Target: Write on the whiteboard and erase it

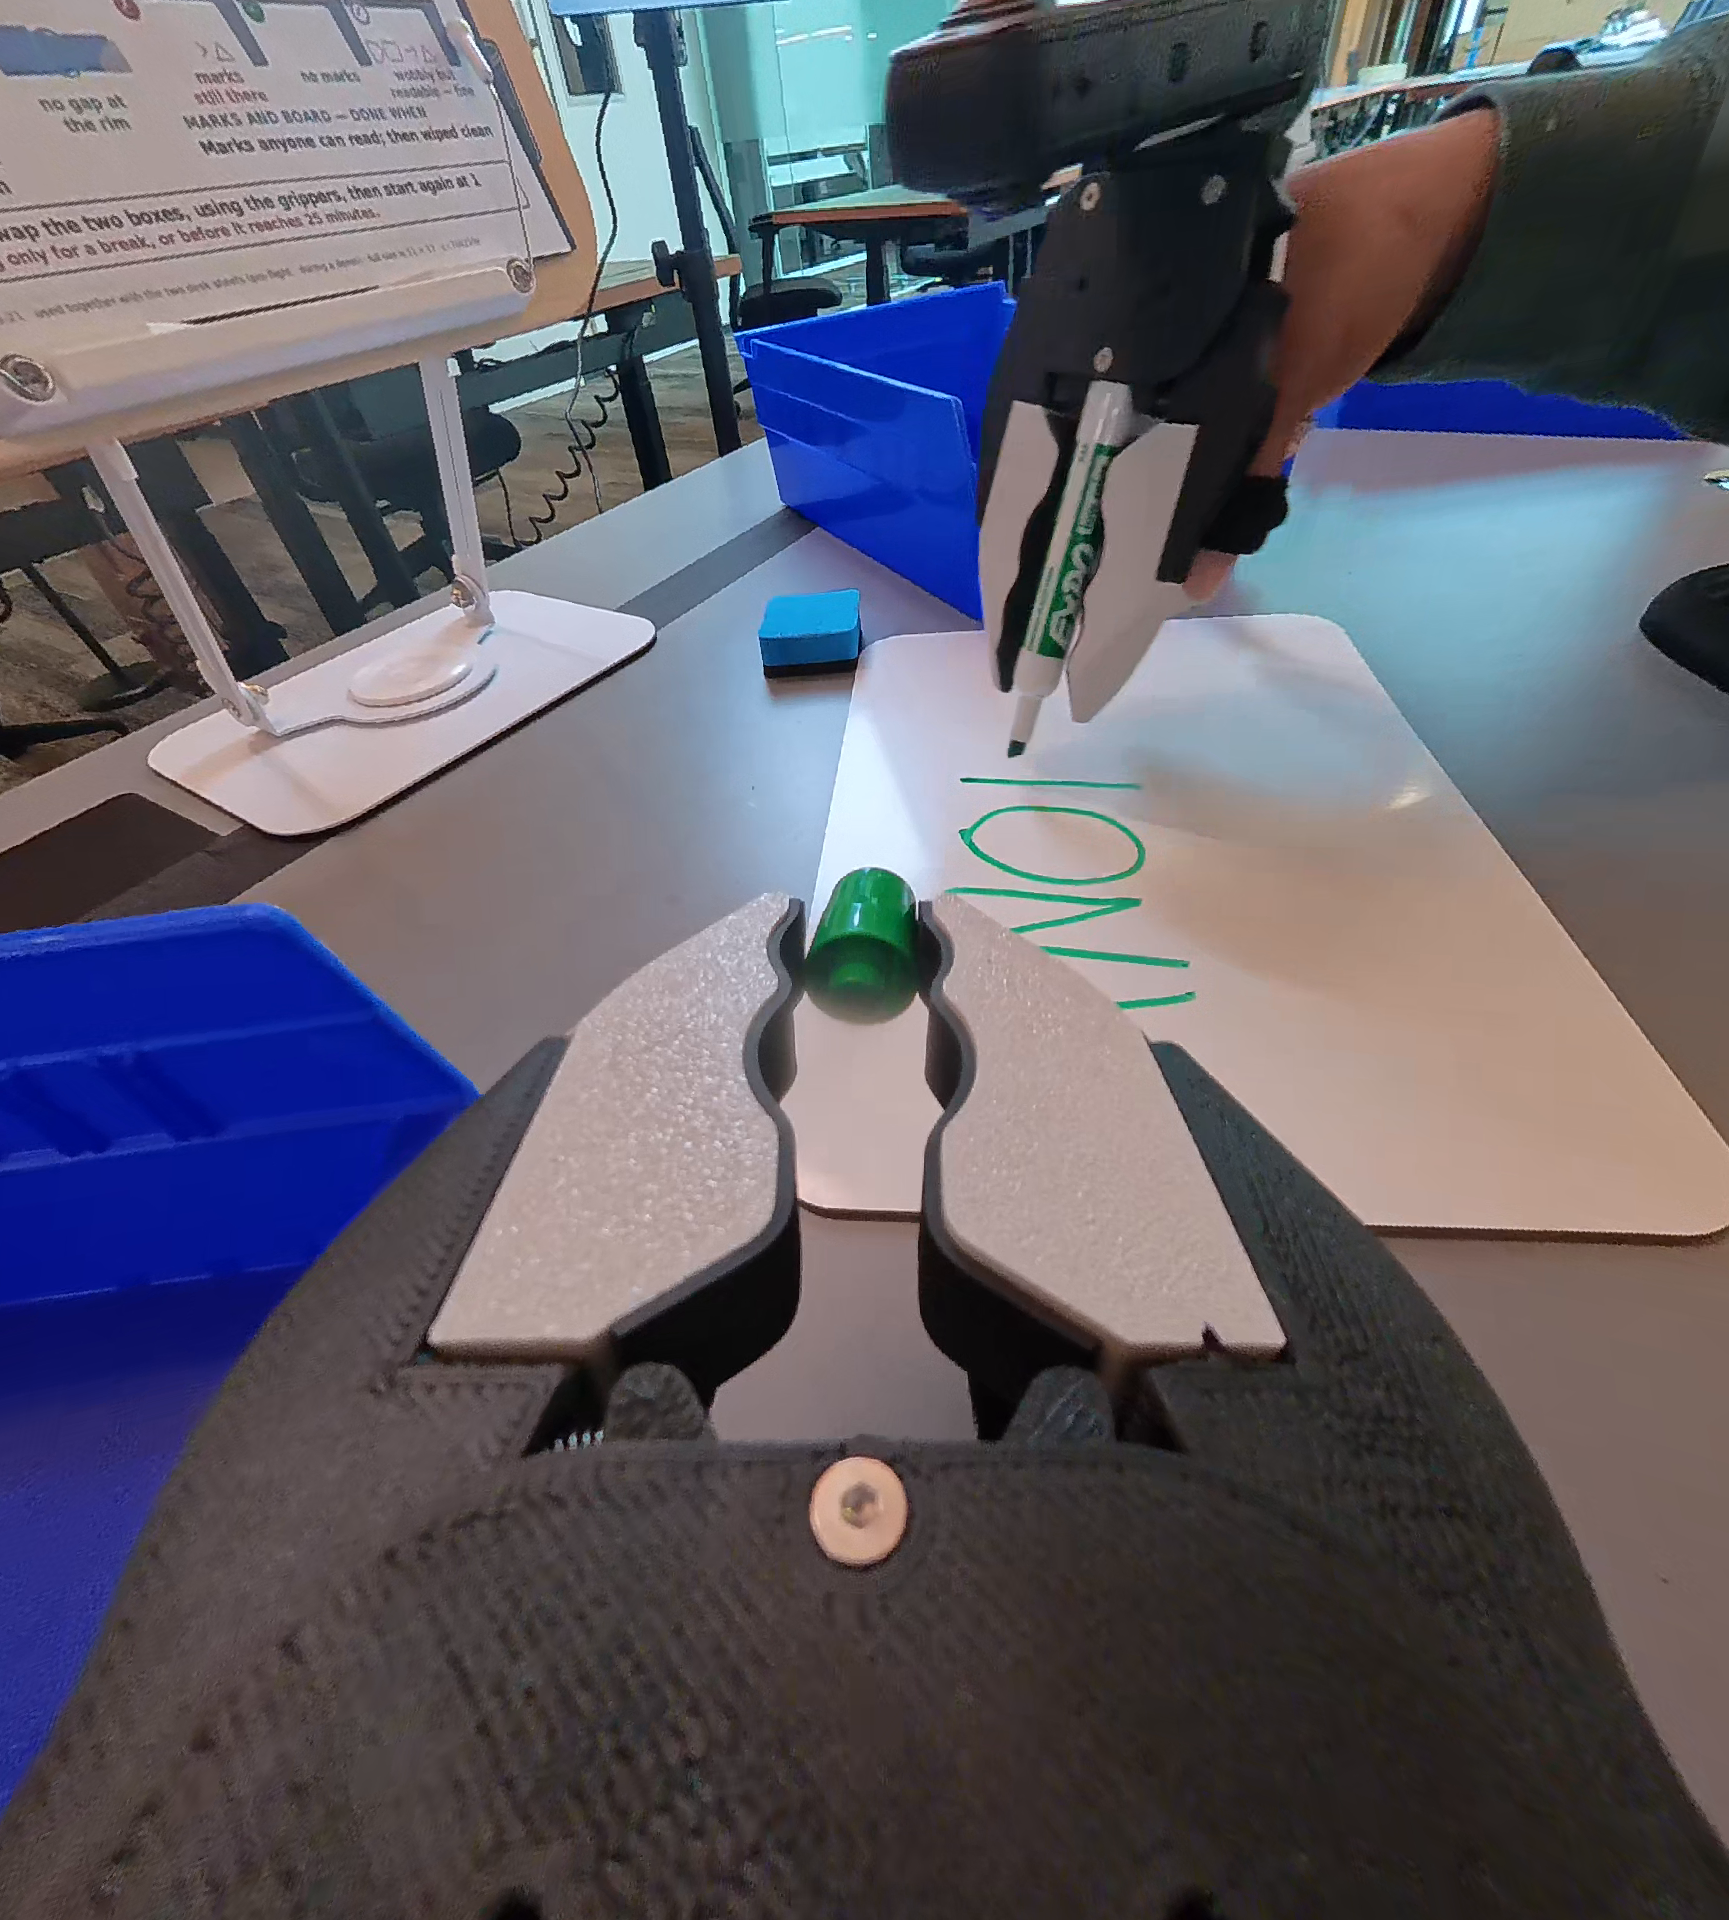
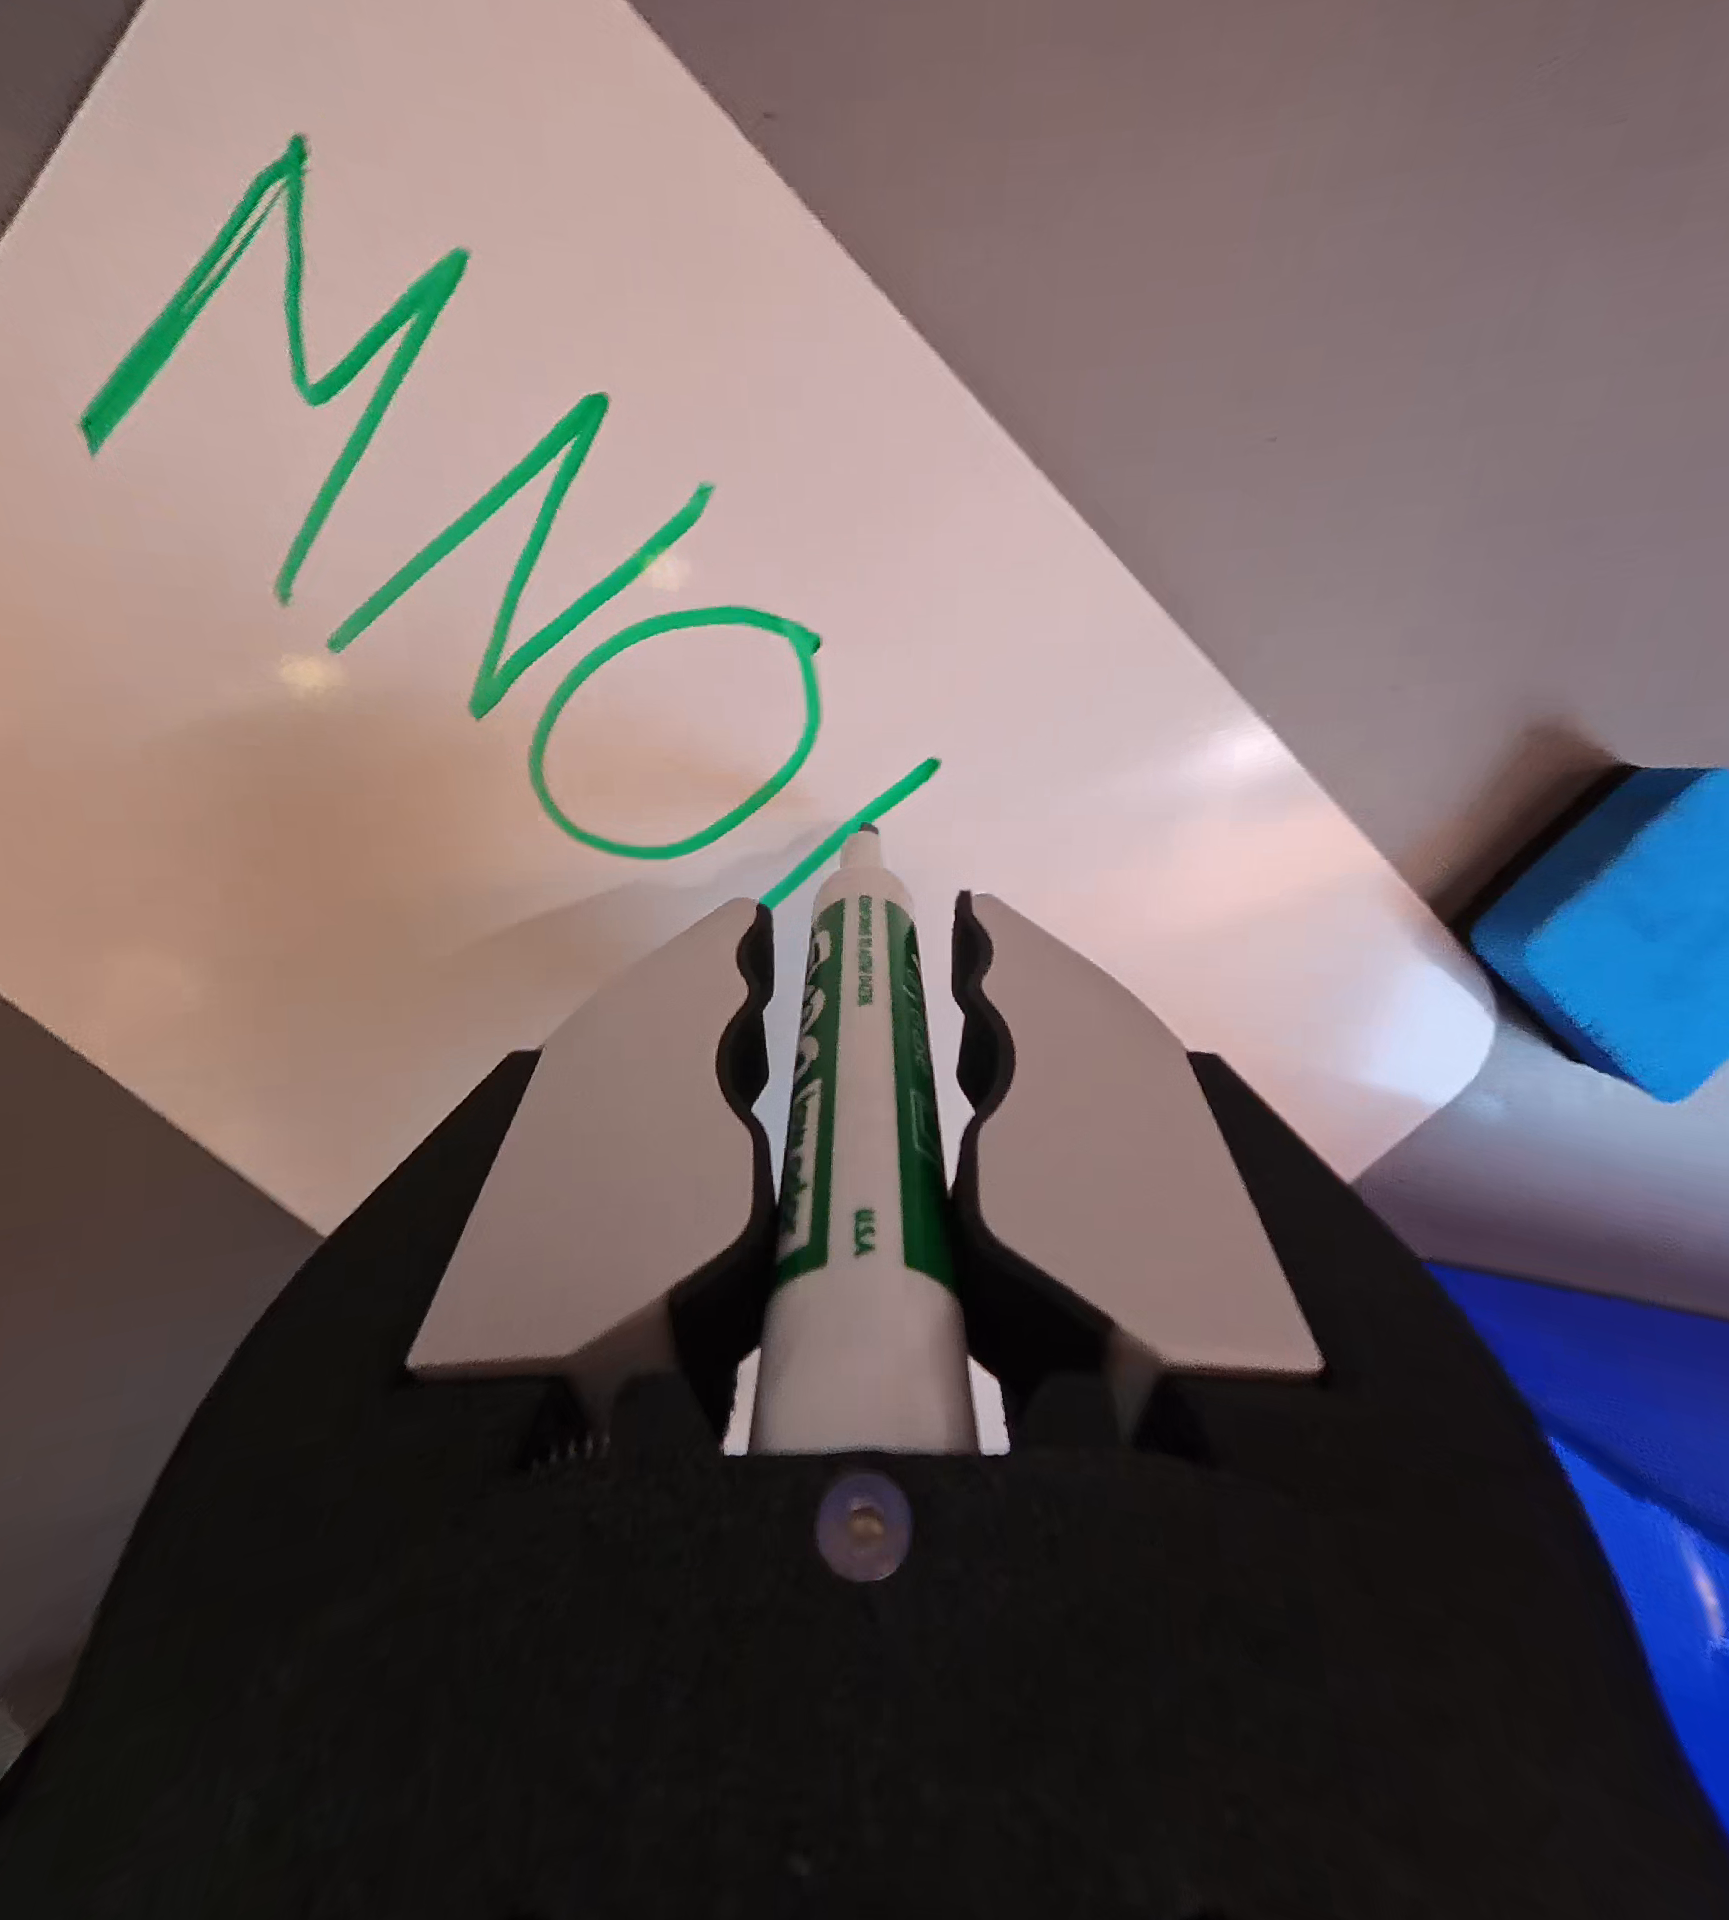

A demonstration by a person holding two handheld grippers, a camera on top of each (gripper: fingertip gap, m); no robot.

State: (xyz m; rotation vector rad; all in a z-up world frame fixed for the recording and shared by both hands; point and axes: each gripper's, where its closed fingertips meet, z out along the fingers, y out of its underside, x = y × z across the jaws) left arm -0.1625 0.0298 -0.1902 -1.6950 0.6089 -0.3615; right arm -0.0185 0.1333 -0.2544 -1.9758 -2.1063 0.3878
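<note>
Bright, even daylight from windows behind blue plastic bin [image 1: 870, 436]. Soft glare patches on glossy white rectangular whiteboard [image 1: 1359, 987]; diffuse shadow on board beneath right gripper [image 1: 1042, 696]. Right gripper and sleeve above board motion-blurred. Strong wide-angle bending toward frame edges. In right wrist view, blue foam eraser [image 2: 1660, 925] right of board slightly soft.

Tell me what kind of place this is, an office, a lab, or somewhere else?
Probably an open-plan office or lab used for recording demonstrations. Behind the grey table stand more desks and office chairs, a sheet of instructions sits on a white stand, and blue bins flank a small whiteboard.
</note>
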